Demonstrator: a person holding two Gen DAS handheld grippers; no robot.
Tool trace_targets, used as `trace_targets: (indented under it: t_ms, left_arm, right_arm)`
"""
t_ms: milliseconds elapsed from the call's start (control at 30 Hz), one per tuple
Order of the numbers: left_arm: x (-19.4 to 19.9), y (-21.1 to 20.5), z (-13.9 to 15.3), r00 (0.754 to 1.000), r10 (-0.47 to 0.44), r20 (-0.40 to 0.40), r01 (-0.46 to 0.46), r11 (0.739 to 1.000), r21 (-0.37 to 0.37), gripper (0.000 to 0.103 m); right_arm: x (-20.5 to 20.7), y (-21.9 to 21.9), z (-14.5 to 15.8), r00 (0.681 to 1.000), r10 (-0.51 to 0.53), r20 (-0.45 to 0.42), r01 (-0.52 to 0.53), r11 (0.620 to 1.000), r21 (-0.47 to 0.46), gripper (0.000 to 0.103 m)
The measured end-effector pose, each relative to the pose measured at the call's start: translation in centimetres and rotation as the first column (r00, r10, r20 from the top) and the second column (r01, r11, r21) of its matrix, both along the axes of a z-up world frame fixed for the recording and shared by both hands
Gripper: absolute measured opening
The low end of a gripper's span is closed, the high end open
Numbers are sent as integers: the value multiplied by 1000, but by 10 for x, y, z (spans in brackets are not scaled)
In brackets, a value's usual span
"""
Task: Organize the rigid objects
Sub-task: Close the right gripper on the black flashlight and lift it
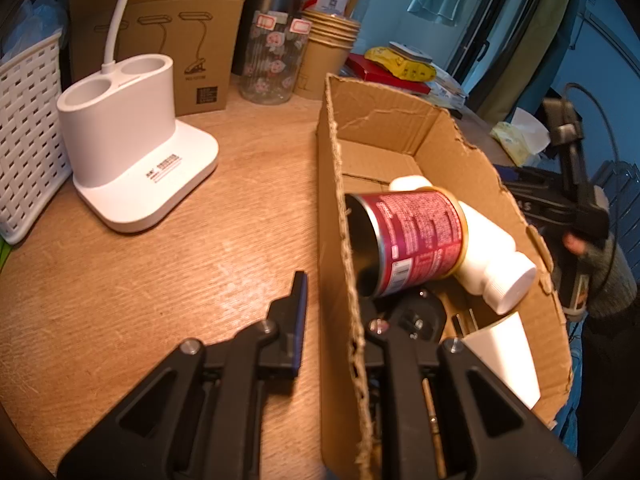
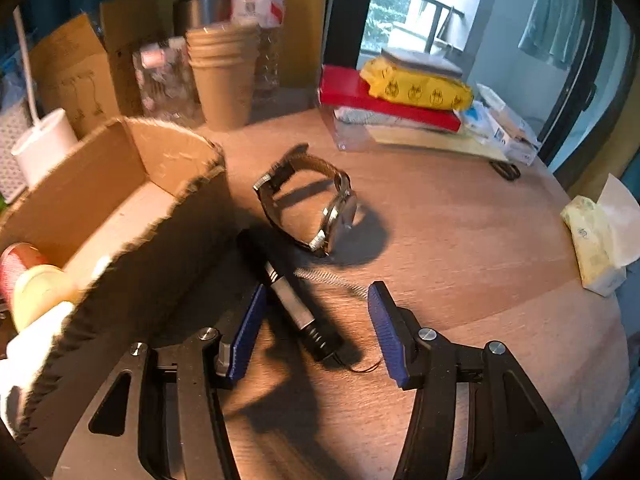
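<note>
Cardboard box [image 1: 448, 152]: red can [image 1: 416, 236], white bottle [image 1: 496, 264] inside; my left gripper [image 1: 340, 308] spread, straddling its wall; my right gripper [image 2: 316, 320] spread around the flashlight [image 2: 292, 304]; watch [image 2: 320, 208] beyond.

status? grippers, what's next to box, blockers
Left gripper open, straddling cardboard box wall. Right gripper open over flashlight. Watch just beyond, on table. Nothing blocking.

No words could be read. The red can [image 1: 416, 236] had tiny white print, too small to make out. The lamp base [image 1: 160, 168] had a small blurry label. The brown box [image 1: 188, 52] showed lamp drawings.
</note>
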State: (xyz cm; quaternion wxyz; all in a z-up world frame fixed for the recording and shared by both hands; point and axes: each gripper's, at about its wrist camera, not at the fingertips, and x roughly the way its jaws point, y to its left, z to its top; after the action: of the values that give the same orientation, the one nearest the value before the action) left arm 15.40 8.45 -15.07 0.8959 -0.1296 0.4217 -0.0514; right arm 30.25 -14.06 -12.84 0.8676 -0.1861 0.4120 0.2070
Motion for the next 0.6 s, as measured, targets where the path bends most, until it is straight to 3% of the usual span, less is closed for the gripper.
trace_targets:
  t_ms: [100, 167, 433, 600]
  left_arm:
    - [0, 0, 0, 1000, 0, 0, 0, 1000, 0, 15]
    - [0, 0, 0, 1000, 0, 0, 0, 1000, 0, 15]
    - [0, 0, 0, 1000, 0, 0, 0, 1000, 0, 15]
    - [0, 0, 0, 1000, 0, 0, 0, 1000, 0, 15]
  right_arm:
    - [-1, 4, -7, 1000, 15, -7, -15, 1000, -3, 53]
    - [-2, 4, -7, 1000, 18, -9, -18, 1000, 0, 37]
    - [-12, 7, -4, 1000, 23, -2, -23, 999, -32, 27]
    - [-28, 3, 13, 998, 17, 56, -16, 1000, -20, 23]
